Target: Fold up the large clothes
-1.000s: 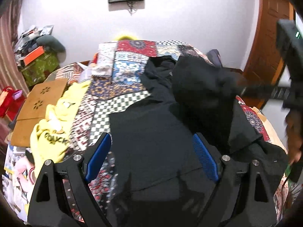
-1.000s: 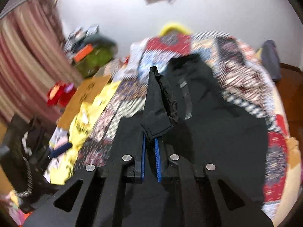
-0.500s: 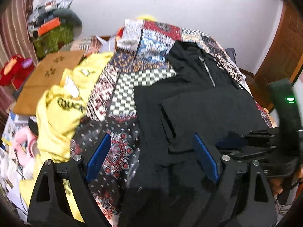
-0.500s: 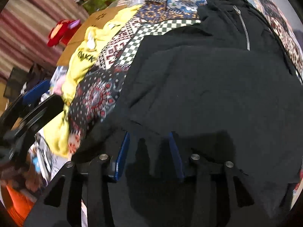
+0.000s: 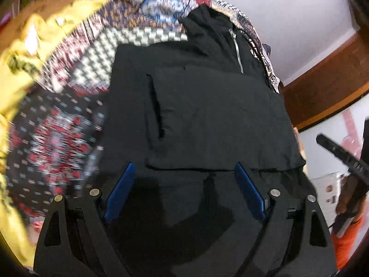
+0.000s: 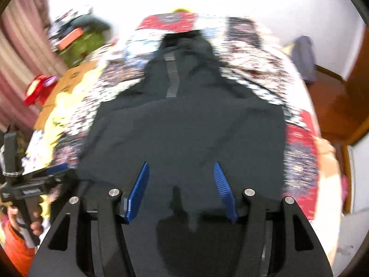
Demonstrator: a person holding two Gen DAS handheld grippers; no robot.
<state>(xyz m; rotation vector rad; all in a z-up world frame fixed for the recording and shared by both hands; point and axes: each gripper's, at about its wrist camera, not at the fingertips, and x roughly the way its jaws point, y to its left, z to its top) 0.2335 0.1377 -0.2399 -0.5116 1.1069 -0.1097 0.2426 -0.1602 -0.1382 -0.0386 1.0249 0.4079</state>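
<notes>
A black zip-up hoodie (image 5: pixel 207 106) lies on the patterned bedspread (image 5: pixel 69 106), with a sleeve folded across its body and its zipper (image 5: pixel 237 50) toward the far end. It also shows in the right wrist view (image 6: pixel 189 124). My left gripper (image 5: pixel 184 184) is open and empty just above the hoodie's near hem. My right gripper (image 6: pixel 182 182) is open and empty above the same hem. The right gripper's handle (image 5: pixel 341 157) shows at the right edge of the left wrist view, and the left gripper (image 6: pixel 34 184) shows at the left edge of the right wrist view.
A yellow garment (image 5: pixel 27 53) lies on the bed to the left of the hoodie. A cardboard box (image 6: pixel 69 78) and piled clutter (image 6: pixel 76 37) stand left of the bed. A wooden door (image 6: pixel 355 92) and floor are to the right.
My right gripper has let go of the black sleeve, which now lies folded across the hoodie, and has opened wide and drawn back. My left gripper has moved in closer over the hem.
</notes>
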